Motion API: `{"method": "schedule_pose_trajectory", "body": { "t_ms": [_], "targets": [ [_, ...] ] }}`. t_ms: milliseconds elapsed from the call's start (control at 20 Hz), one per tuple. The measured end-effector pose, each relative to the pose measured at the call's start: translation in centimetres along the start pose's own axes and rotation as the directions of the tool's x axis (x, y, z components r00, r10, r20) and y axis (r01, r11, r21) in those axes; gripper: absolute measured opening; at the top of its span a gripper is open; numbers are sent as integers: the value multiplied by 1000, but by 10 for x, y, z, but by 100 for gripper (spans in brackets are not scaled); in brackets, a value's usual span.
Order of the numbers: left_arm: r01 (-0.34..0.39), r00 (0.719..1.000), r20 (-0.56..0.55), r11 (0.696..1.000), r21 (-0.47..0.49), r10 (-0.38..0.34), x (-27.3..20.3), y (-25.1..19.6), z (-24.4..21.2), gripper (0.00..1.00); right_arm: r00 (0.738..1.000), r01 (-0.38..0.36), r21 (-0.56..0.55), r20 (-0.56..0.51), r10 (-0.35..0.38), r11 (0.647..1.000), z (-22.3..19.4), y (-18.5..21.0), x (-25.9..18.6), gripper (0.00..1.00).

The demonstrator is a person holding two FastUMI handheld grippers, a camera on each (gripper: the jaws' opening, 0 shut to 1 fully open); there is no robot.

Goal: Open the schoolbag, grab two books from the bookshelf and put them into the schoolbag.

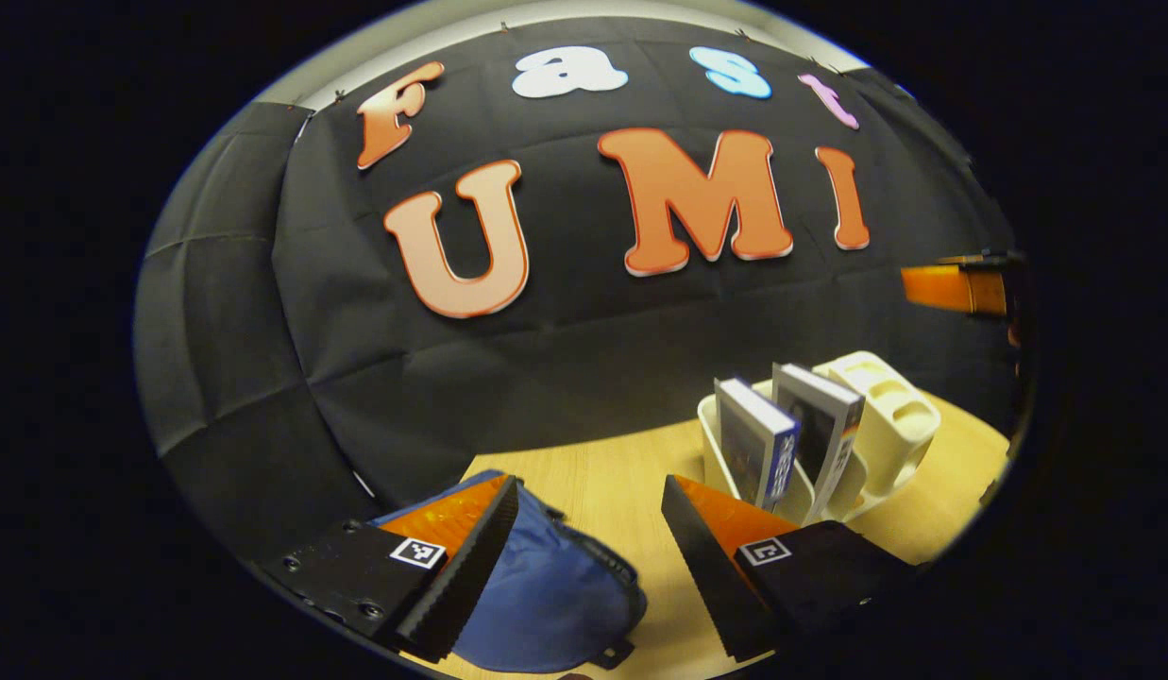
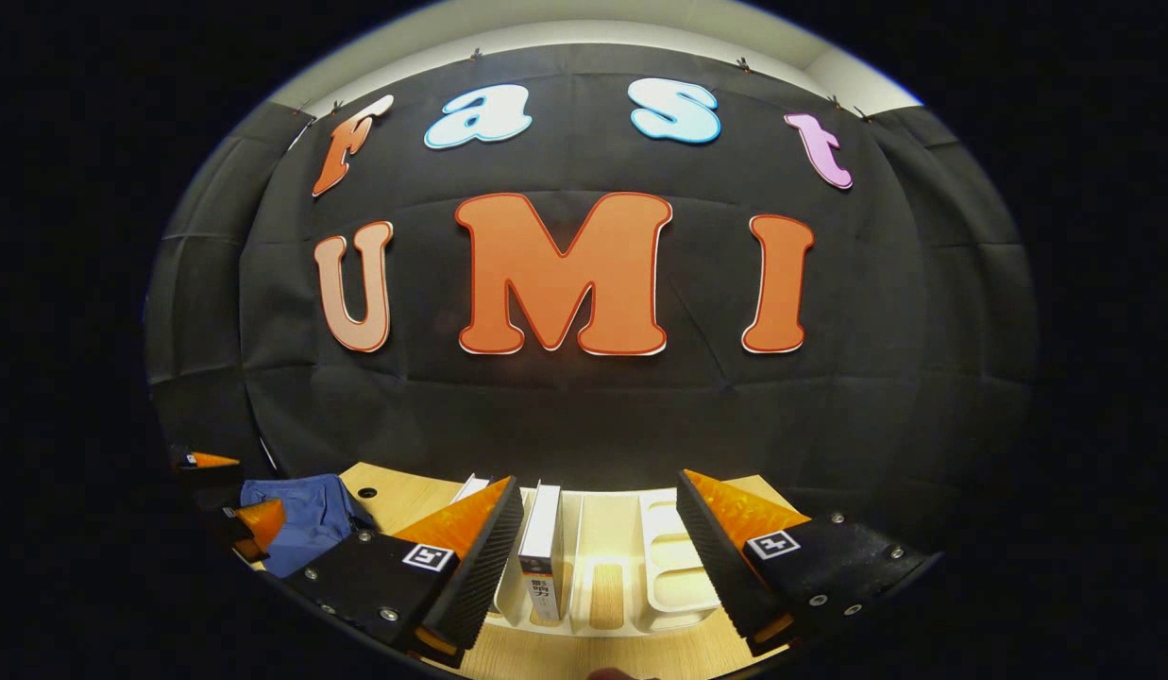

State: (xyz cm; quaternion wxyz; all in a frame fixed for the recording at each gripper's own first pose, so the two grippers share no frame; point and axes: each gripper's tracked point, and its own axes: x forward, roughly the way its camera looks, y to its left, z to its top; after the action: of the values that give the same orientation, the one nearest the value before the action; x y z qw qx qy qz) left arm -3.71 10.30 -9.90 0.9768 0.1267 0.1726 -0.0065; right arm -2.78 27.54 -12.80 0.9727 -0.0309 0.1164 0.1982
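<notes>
The wooden table carries everything here, lit warm against the black cloth wall behind it. I take the cream bookshelf as the landmark; in the right gripper view it sits at the table's far edge, close to the wall, its slotted compartments facing the camera.

The blue schoolbag lies flat on the table, well to the left of the bookshelf. In the left gripper view it spreads under and between that gripper's fingers; its edge zipper appears closed, though much of the bag is hidden by the finger over it. In the right gripper view the schoolbag shows as a blue heap far left of the bookshelf.

Two books stand in the bookshelf's left-hand slots. The first book leans slightly, and the second book stands just beside it, nearer the bookshelf's cup-shaped end. In the right gripper view one book stands upright, spine outward.

The left gripper hovers above the schoolbag, left of the bookshelf, jaws spread wide and holding nothing. The right gripper faces the bookshelf head-on, jaws equally wide apart, straddling the upright book without touching it, empty.
</notes>
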Motion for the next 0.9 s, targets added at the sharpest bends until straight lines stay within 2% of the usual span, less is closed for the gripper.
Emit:
{"method": "schedule_pose_trajectory", "body": {
  "t_ms": [150,350,550,750,900],
  "targets": [
    [20,994,-107,994,109,-8,-10,8,-32,98,1000,3,-8,-6,-3,1000,-5,-4,2,97],
    [35,984,-180,977,210,3,-14,16,-58,99,999,25,-18,-21,-25,1000,-16,-18,4,96],
    [59,971,-237,924,378,35,-18,31,-79,98,998,47,-26,-43,-48,999,-26,-28,3,96],
    [97,950,-307,890,445,50,-29,38,-96,97,996,68,-31,-58,-70,997,-34,-37,3,96],
    [111,936,-342,859,500,78,-23,35,-126,98,994,80,-31,-69,-82,996,-38,-42,3,96]
  ]
}}
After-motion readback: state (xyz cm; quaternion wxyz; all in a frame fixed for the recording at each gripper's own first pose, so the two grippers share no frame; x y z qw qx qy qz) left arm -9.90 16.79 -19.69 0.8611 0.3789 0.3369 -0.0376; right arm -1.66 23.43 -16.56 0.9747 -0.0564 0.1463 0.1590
